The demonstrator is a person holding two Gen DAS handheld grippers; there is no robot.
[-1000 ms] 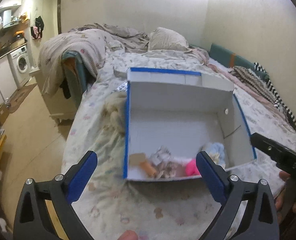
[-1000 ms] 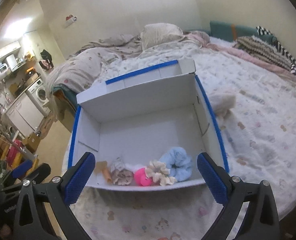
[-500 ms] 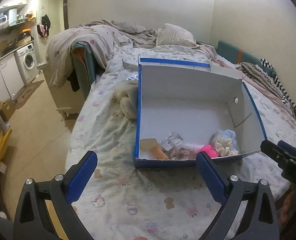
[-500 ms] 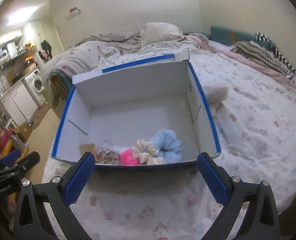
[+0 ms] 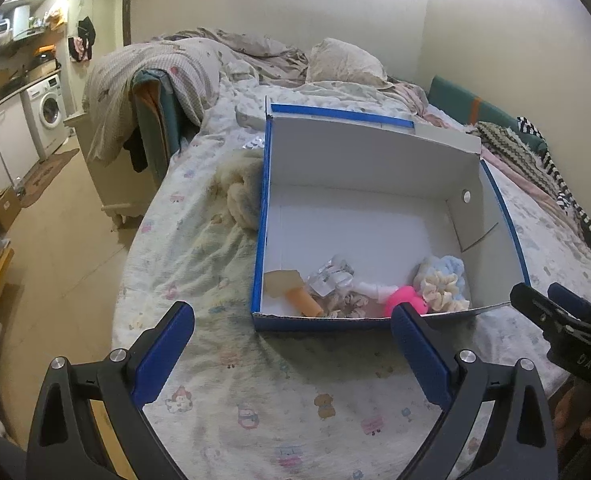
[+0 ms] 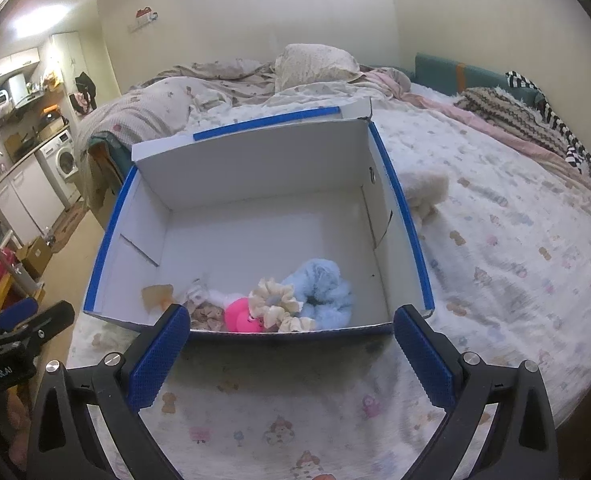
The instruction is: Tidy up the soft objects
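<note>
Left gripper point(image 5: 293, 350) wide apart, holds nothing. Right gripper point(image 6: 287, 350) wide apart too, empty. Both hang over bed sheet point(image 6: 495, 264). Past them, white box point(image 6: 255, 168) with blue edges sits on bed — soft things bunched at near wall: pink toy point(image 6: 242, 317), cream scrunchie point(image 6: 276, 304), fluffy blue scrunchie point(image 6: 323, 286). Beside box — fuzzy cream cloth point(image 6: 425, 192). Far back, pillow point(image 6: 315, 64).

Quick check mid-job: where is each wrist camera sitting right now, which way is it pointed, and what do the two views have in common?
Left wrist: behind the open left gripper, facing the box from its left-front; right gripper at the right edge.
Right wrist: behind the open right gripper, facing the box's near wall; left gripper at the left edge.
Shared: box, blue scrunchie, pink toy, bed.
</note>
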